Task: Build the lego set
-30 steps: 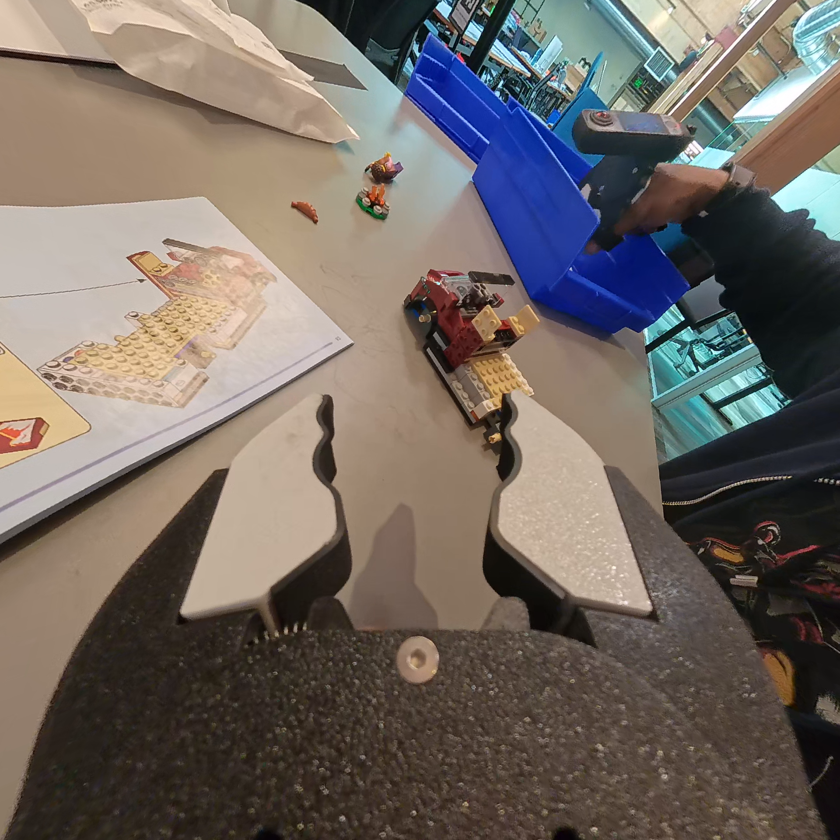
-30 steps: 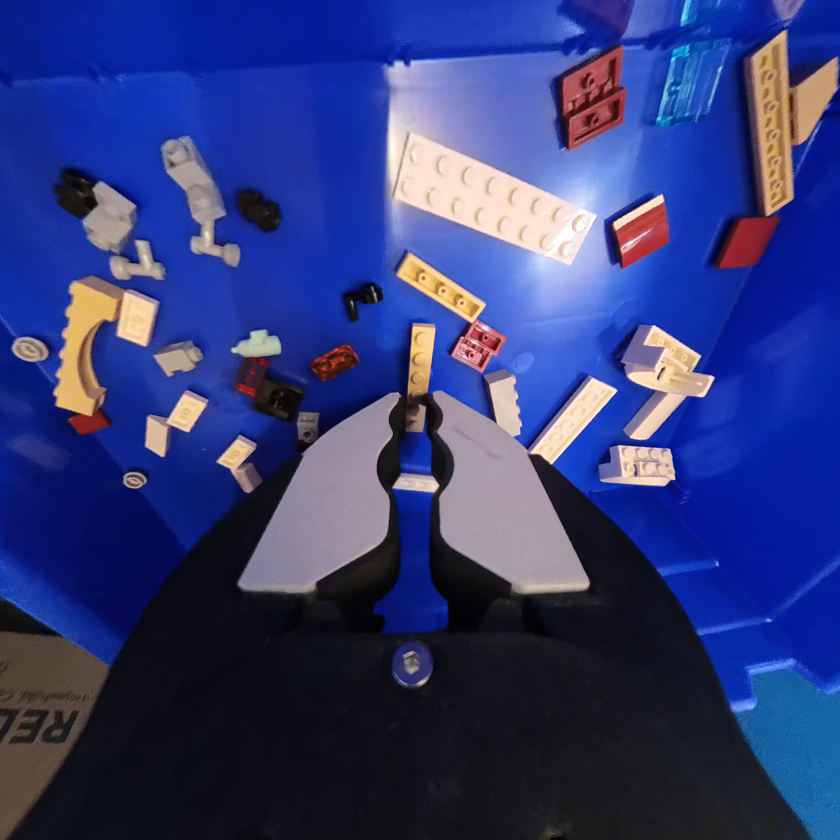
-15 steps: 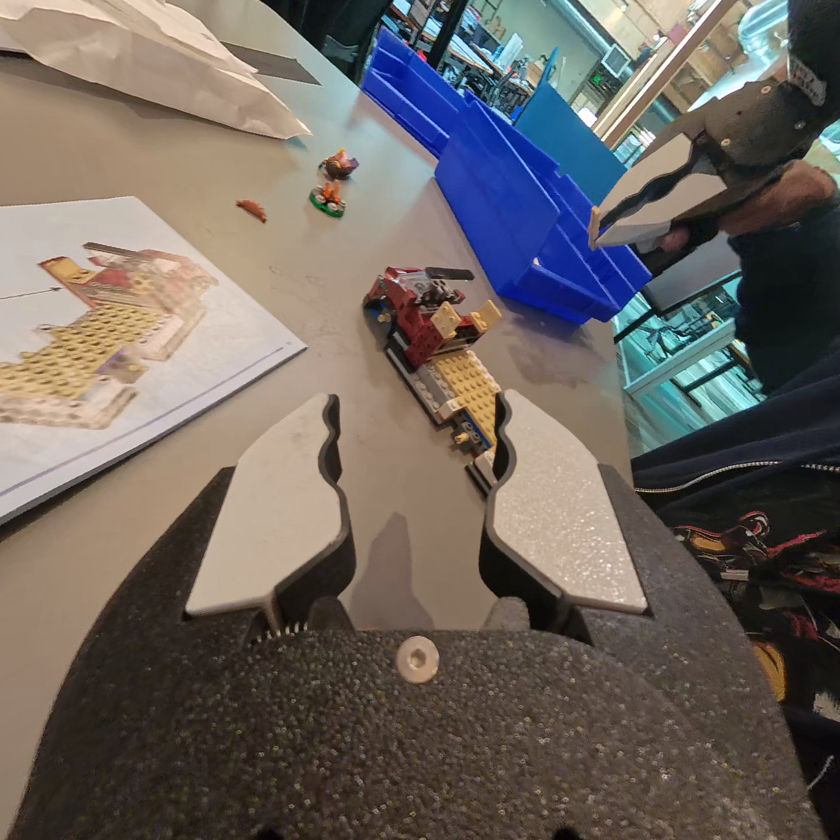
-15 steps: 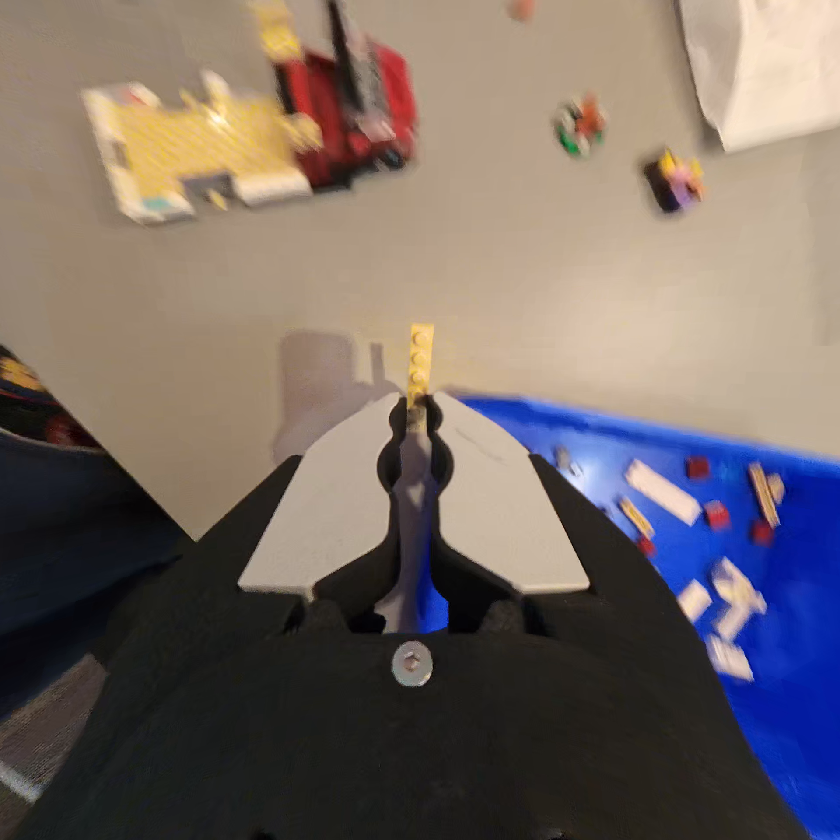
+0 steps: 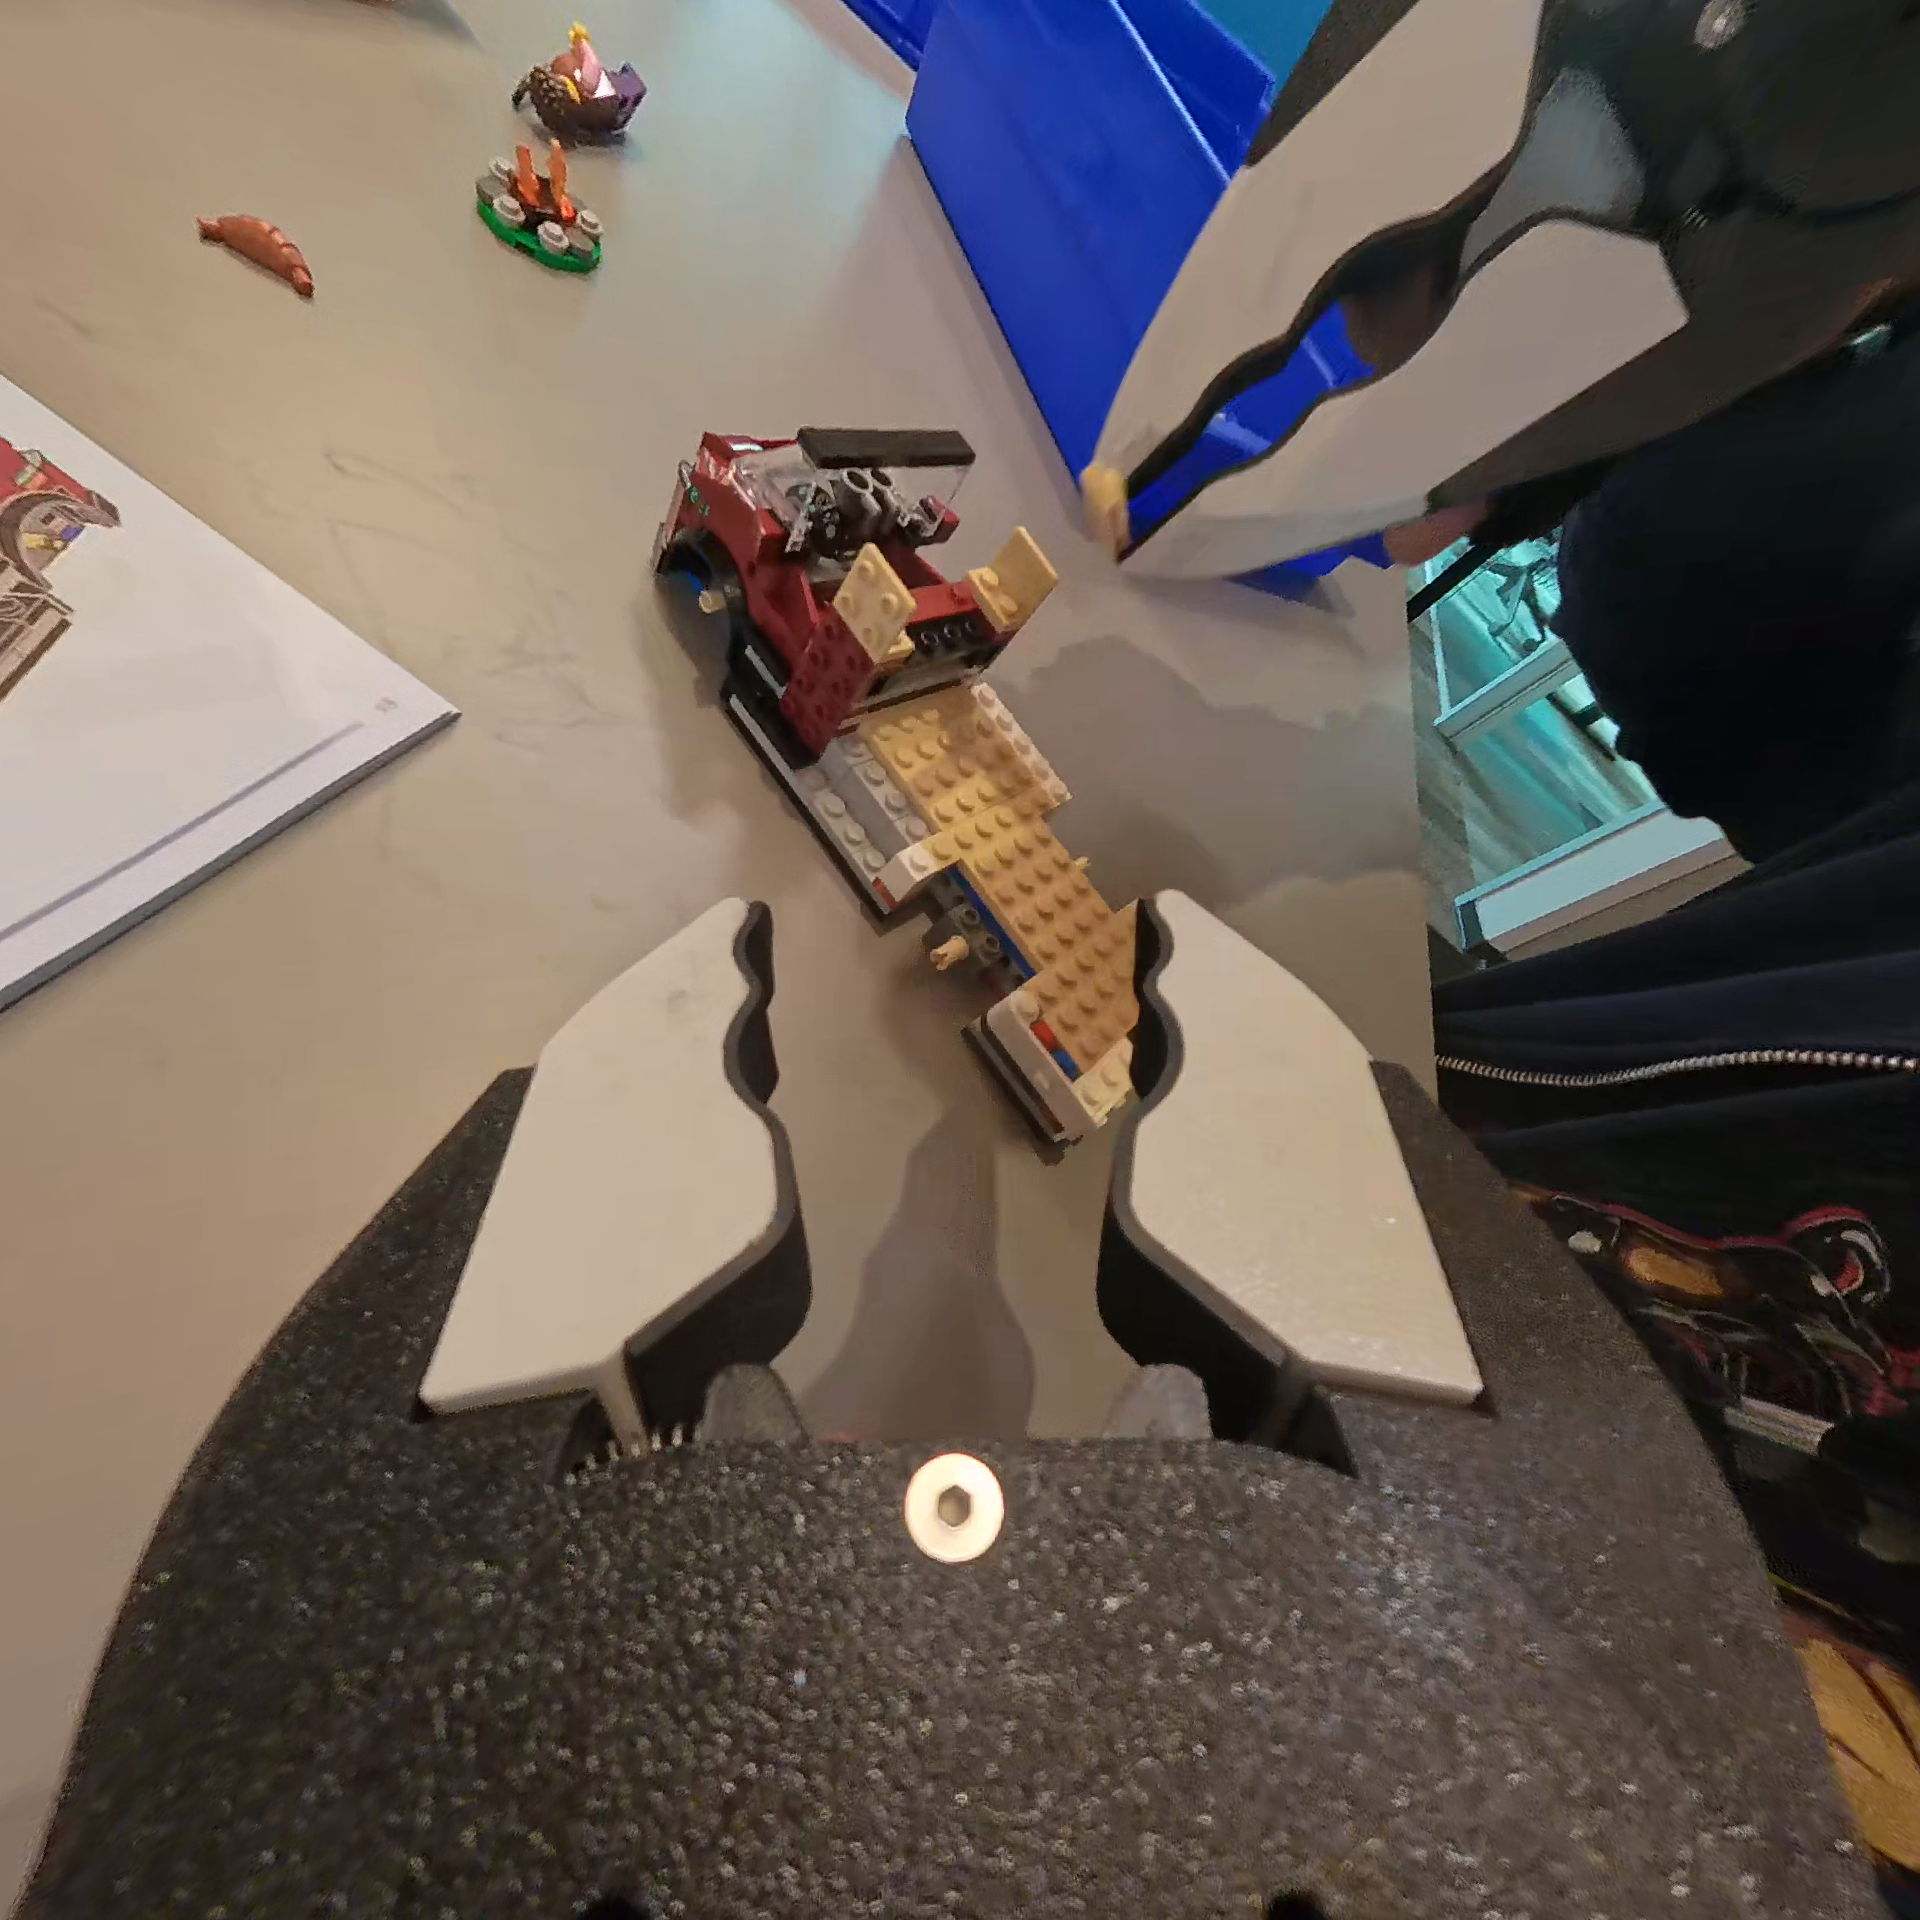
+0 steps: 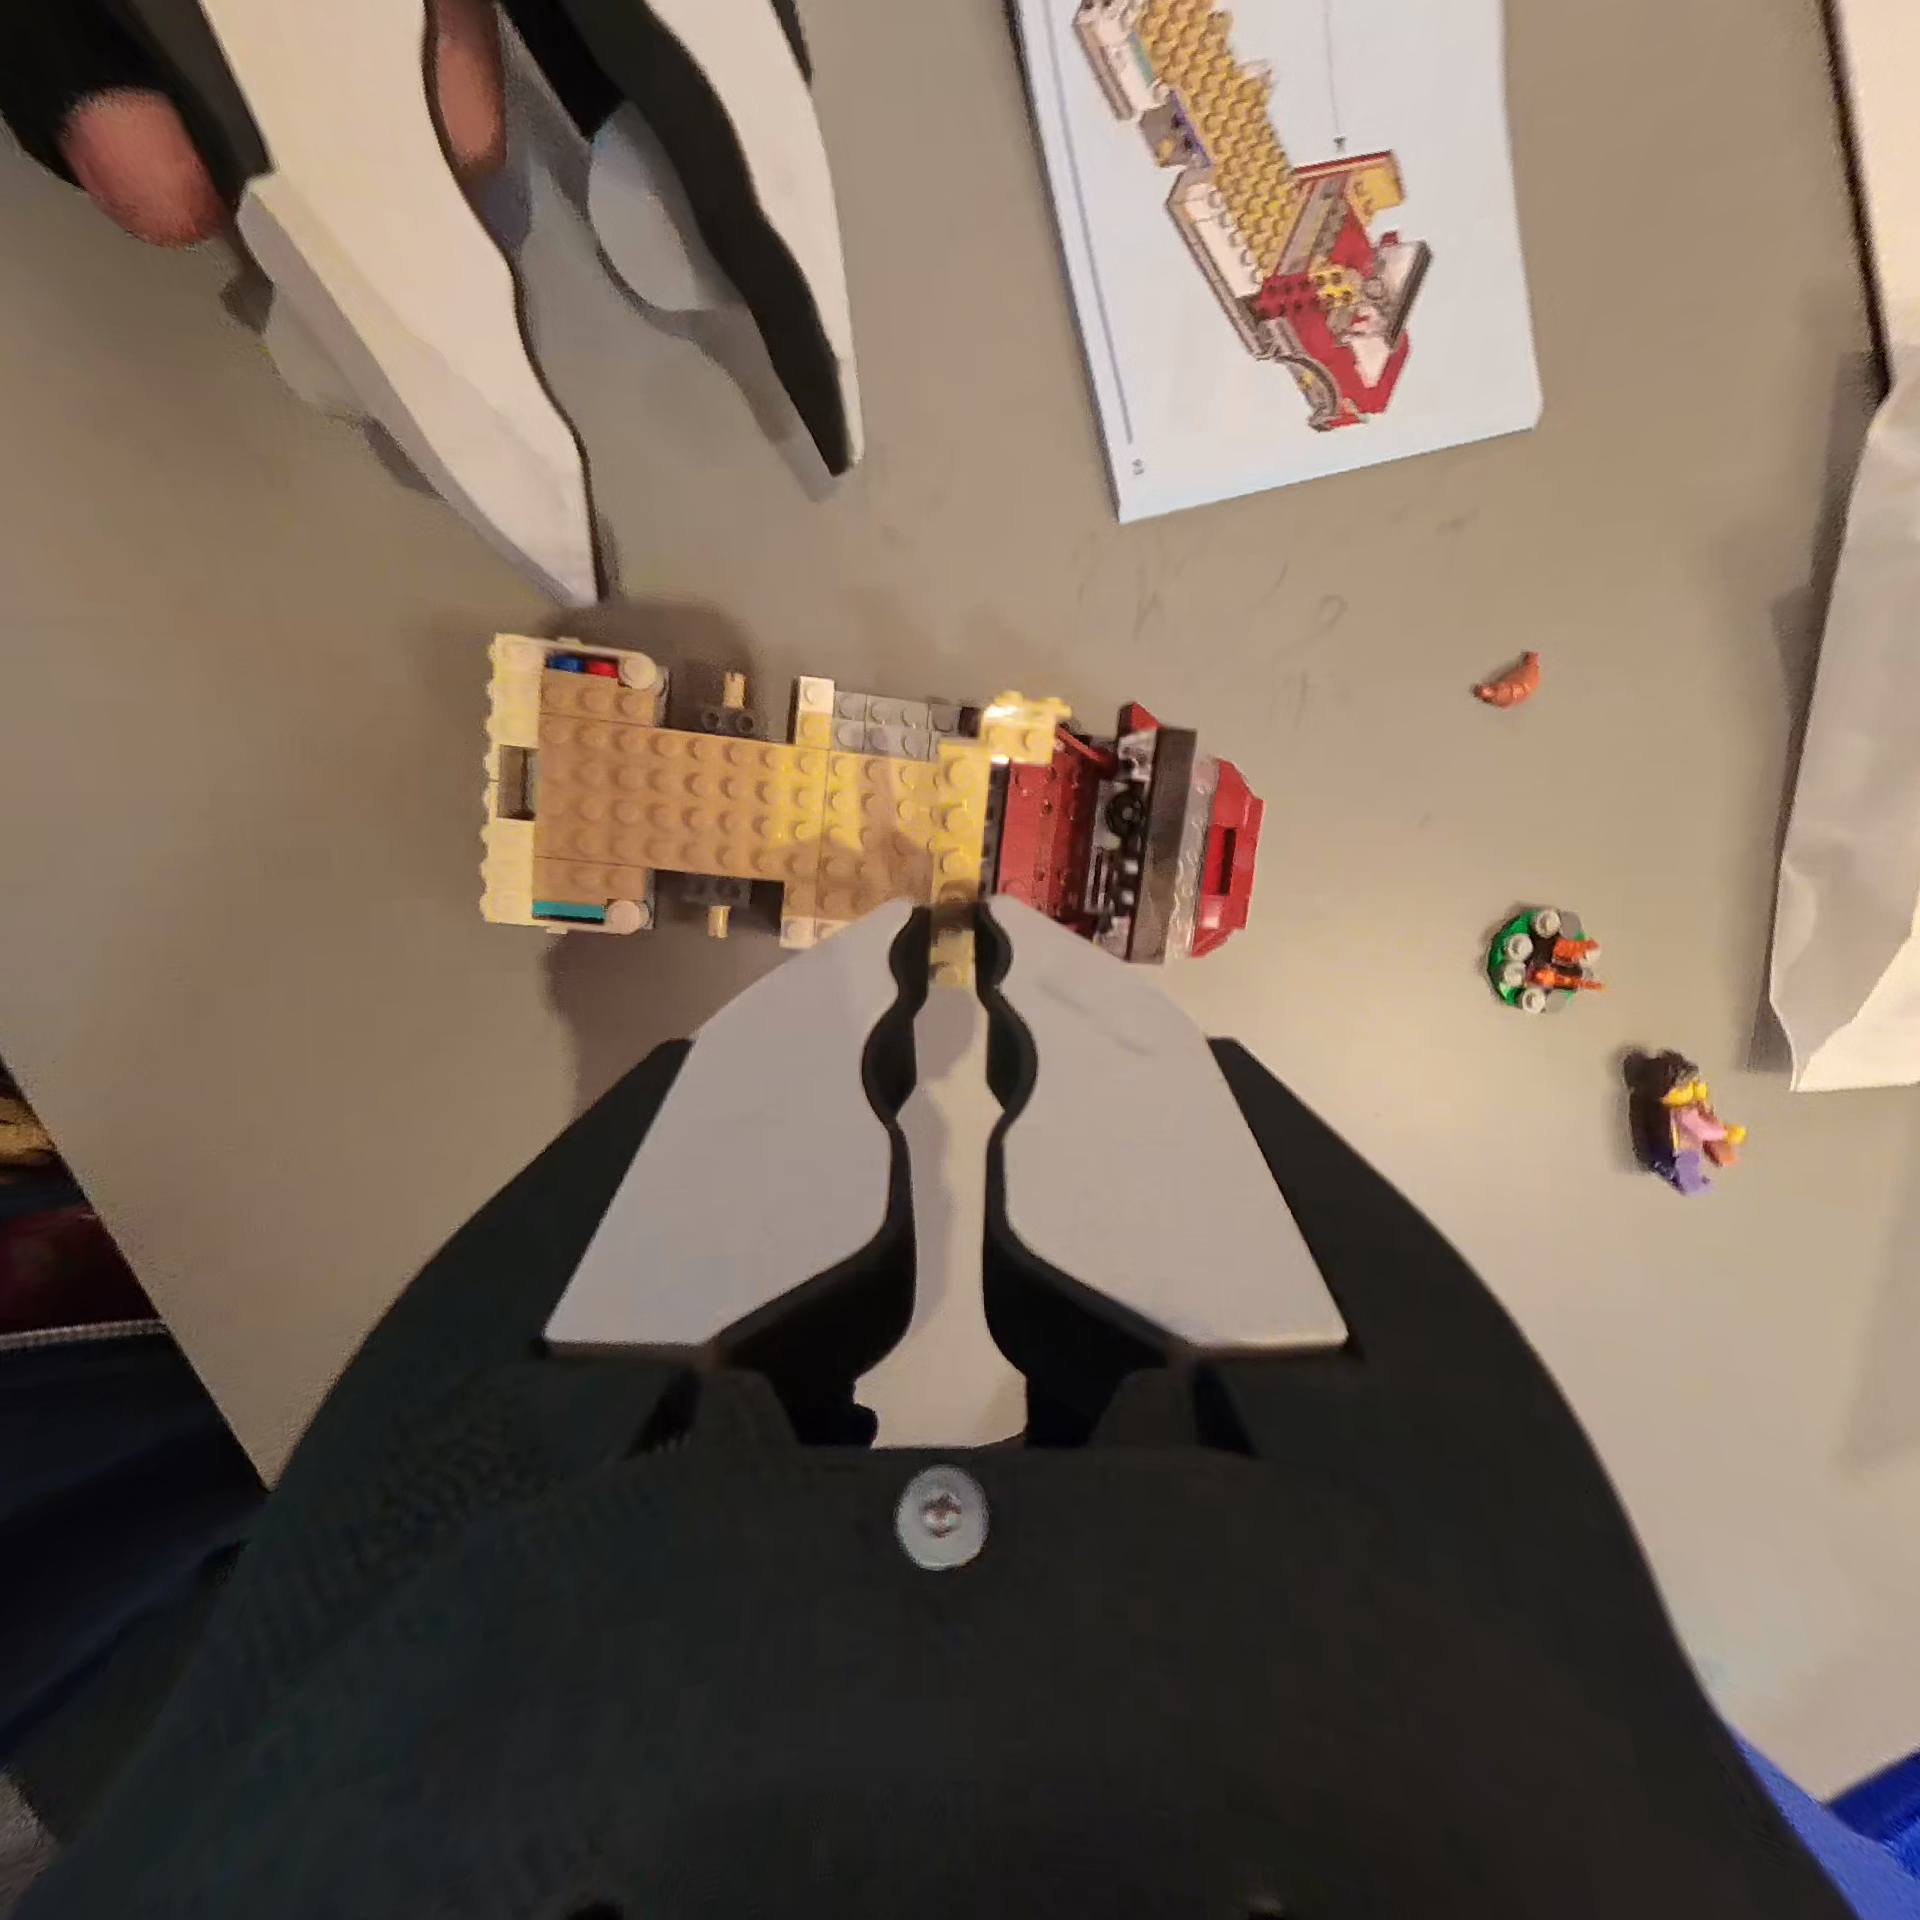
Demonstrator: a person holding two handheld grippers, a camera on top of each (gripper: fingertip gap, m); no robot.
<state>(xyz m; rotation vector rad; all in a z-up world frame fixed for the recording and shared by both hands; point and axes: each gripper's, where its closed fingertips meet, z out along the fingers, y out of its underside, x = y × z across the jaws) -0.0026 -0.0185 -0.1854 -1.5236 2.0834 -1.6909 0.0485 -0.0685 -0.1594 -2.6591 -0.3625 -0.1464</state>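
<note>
Right gripper [image 6: 943,940]: fingers clenched on a narrow tan studded brick plate [image 6: 954,951], pads pressing both long sides. It hangs above the partly built brick truck [image 6: 831,810], which has a tan studded deck and a dark red cab; the plate's far end overlaps the deck-cab joint in the right wrist view. Contact with the model: cannot tell.

Left gripper [image 5: 951,997]: fingers released, spread wide, low over the grey bench [image 5: 416,520]. The truck's rear end sits just inside the right finger [image 5: 1247,1091]; whether that pad touches it, cannot tell. The left finger is well clear, with bare bench between.

In the left wrist view the truck runs from 12 toward 1 o'clock off the fingertips, and the right gripper is at 1 o'clock above the cab. A blue plastic bin [image 5: 1060,208] is behind it.

An open instruction booklet [image 5: 156,707] lies at 10 o'clock. A brown croissant piece [image 5: 255,244], a small green-base campfire build [image 5: 540,213] and a minifigure [image 5: 577,88] lie at 11 o'clock. A white paper bag [image 6: 1849,727] is at 3 o'clock in the right wrist view.
</note>
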